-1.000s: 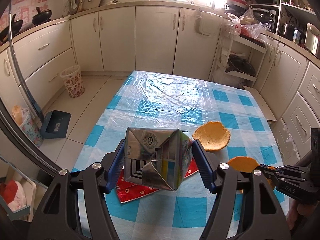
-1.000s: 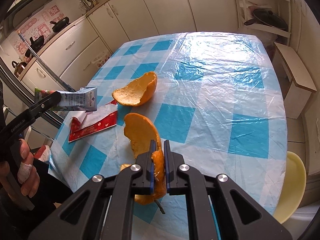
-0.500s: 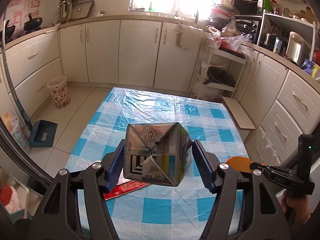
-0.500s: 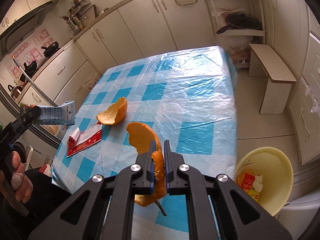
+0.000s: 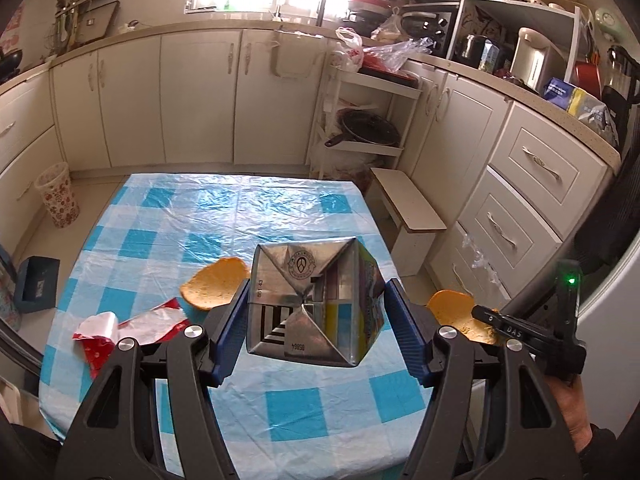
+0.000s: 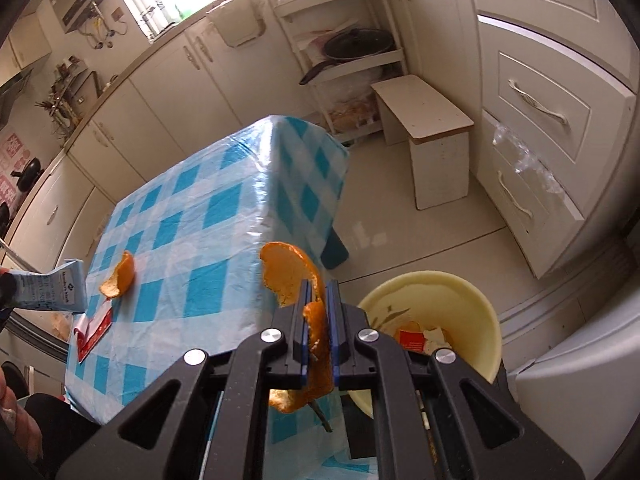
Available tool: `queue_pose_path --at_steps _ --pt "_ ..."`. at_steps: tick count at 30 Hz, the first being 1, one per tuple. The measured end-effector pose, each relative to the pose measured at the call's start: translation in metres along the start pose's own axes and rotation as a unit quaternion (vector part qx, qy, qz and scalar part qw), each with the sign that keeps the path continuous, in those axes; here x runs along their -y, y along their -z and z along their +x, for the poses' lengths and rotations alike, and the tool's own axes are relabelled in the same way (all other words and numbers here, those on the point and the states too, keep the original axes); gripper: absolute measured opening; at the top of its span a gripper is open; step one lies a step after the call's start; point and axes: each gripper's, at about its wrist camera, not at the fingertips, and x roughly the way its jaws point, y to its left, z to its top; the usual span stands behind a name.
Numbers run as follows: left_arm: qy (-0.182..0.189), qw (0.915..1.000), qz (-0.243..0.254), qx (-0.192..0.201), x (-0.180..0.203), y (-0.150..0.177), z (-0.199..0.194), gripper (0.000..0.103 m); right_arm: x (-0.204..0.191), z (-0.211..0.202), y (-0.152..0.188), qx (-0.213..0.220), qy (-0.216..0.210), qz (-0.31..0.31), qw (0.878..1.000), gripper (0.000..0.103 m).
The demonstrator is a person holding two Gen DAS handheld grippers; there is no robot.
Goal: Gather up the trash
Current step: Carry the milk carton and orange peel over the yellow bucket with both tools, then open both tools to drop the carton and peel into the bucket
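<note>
Right gripper (image 6: 318, 316), still pinching peel (image 6: 294, 276), swung off the table (image 6: 192, 240) toward the bin (image 6: 490, 320), which only its cam shows; left gripper (image 5: 316, 320) clamps the carton (image 5: 312, 300).

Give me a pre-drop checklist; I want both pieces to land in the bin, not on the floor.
1. Right claw shut on the peel: ok.
2. Left claw clamped on the carton: ok.
3. Bin open, with room above the trash in it: ok.
4. Peel over the bin's mouth: not ok, it hangs beside the rim, at the table edge.
5. Carton over the bin: not ok, it is above the table.
6. Table trash left: not ok, a second peel and a red wrapper remain.
</note>
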Motion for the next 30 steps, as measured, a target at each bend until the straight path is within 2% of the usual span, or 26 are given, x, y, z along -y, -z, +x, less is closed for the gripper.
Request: queue_pose_path --at_steps 2,3,4,5,6,9,13,18,21,24,27,30 --pt "0.010 0.9999 0.004 -0.008 0.014 0.000 0.007 0.063 0.014 0.011 0.002 -0.013 0.009 0.026 1.000 0.009" --pt "0.014 0.9998 0.006 -0.012 0.022 0.001 0.011 0.063 0.022 0.016 0.003 -0.020 0.016 0.042 0.999 0.013" --pt "0.017 0.9997 0.008 -0.015 0.028 0.002 0.015 0.063 0.031 0.020 0.003 -0.025 0.019 0.058 0.998 0.019" --pt "0.021 0.9995 0.010 -0.020 0.035 0.003 0.020 0.063 0.038 0.021 0.003 -0.023 0.015 0.076 0.997 0.030" --pt "0.026 0.9993 0.012 -0.025 0.042 0.005 0.026 0.063 0.043 0.018 0.003 -0.017 0.010 0.089 0.996 0.037" --pt "0.038 0.9982 0.020 -0.042 0.064 0.011 0.044 0.063 0.048 -0.001 -0.001 0.020 -0.002 0.105 0.994 0.038" --pt "0.054 0.9954 0.042 -0.067 0.098 0.022 0.068 0.062 0.048 -0.042 -0.011 0.100 -0.027 0.122 0.987 0.050" --pt "0.076 0.9899 0.073 -0.095 0.149 0.036 0.098 0.062 0.050 -0.101 -0.018 0.205 -0.027 0.129 0.970 0.055" --pt "0.088 0.9851 0.086 -0.120 0.175 0.045 0.123 0.062 0.056 -0.126 -0.020 0.249 -0.016 0.133 0.959 0.057" --pt "0.089 0.9780 0.098 -0.161 0.199 0.057 0.155 0.063 0.063 -0.133 -0.025 0.261 -0.019 0.142 0.955 0.058" --pt "0.089 0.9718 0.099 -0.195 0.212 0.066 0.179 0.063 0.068 -0.130 -0.028 0.254 -0.029 0.148 0.955 0.058" --pt "0.090 0.9717 0.094 -0.197 0.215 0.067 0.181 0.063 0.065 -0.128 -0.031 0.251 -0.040 0.148 0.956 0.058"
